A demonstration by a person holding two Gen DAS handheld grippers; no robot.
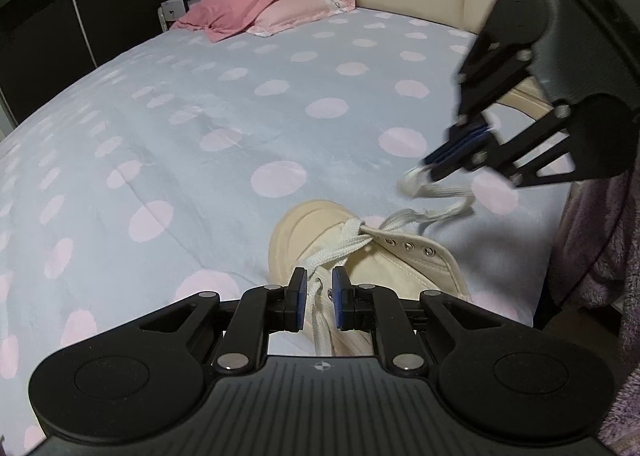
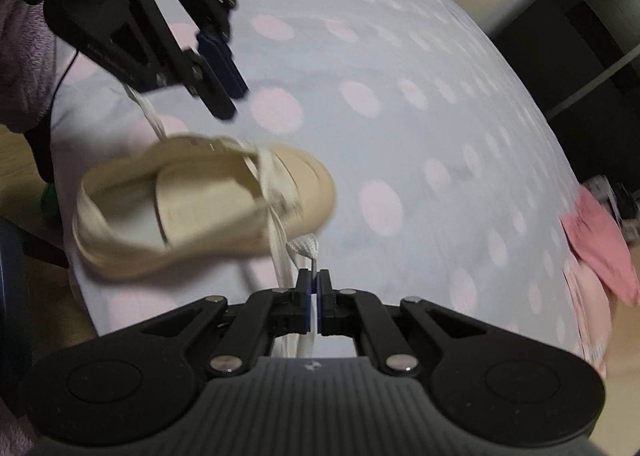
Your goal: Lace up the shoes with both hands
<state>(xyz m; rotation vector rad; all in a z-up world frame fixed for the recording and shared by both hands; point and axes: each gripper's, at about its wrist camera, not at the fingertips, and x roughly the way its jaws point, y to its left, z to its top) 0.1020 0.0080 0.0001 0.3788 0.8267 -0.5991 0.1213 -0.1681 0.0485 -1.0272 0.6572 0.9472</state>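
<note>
At lower centre of both views, the right gripper (image 2: 314, 283) is clamped on 1 white flat woven shoelace (image 2: 280, 244) of the beige canvas shoe (image 2: 208, 191), while the left gripper (image 1: 320, 288) stands slightly apart around the other end (image 1: 320, 320).

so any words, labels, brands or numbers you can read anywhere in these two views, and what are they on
No text can be read.
Black left gripper: faint raised lettering along one link, too blurred to read.
White box beside the dark pink pillow: a small dark mark, too small to read.
Cream canvas shoe and white lace: no print shows.
</note>
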